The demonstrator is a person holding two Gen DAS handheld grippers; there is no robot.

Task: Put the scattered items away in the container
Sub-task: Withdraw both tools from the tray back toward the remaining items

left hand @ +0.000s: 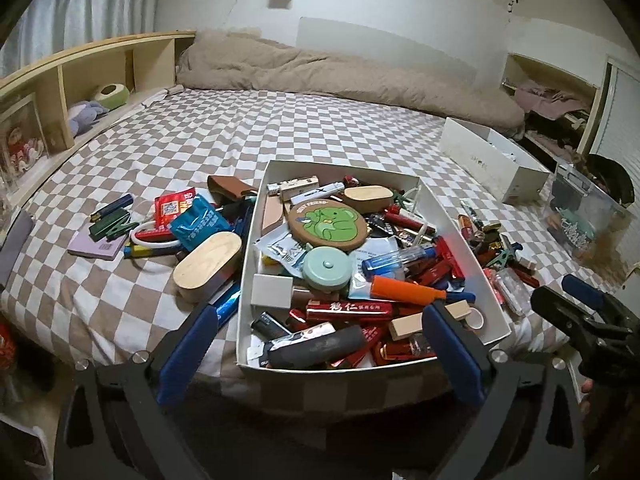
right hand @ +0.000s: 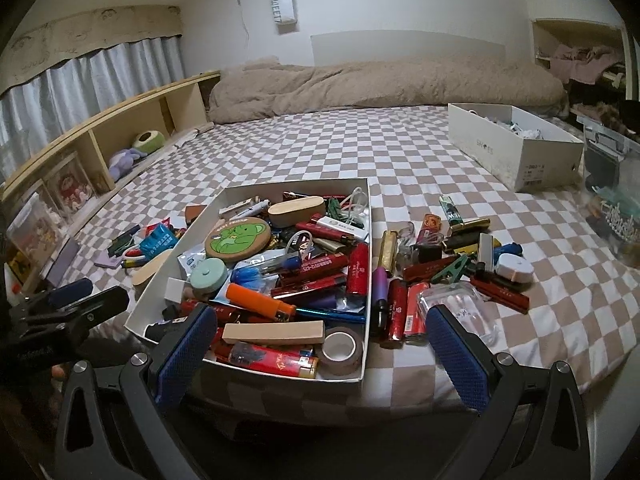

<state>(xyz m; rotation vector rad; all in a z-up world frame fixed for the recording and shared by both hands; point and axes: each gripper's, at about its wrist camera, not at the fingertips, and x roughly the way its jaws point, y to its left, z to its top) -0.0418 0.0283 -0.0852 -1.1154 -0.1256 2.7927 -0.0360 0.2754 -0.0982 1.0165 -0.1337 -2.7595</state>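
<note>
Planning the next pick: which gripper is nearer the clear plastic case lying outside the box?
Right. The right gripper has the clear plastic case just beyond one fingertip; the left gripper sits across the white box from it.

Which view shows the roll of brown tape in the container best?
The right wrist view: the tape roll lies fully visible in the near corner of the white box. In the left wrist view only a small part of it shows behind that gripper's finger.

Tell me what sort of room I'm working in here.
A bedroom, most likely: the white box sits on a bed with a checkered sheet, a rumpled beige duvet lies along the wall, and a curtained window is behind the wooden shelf.
</note>
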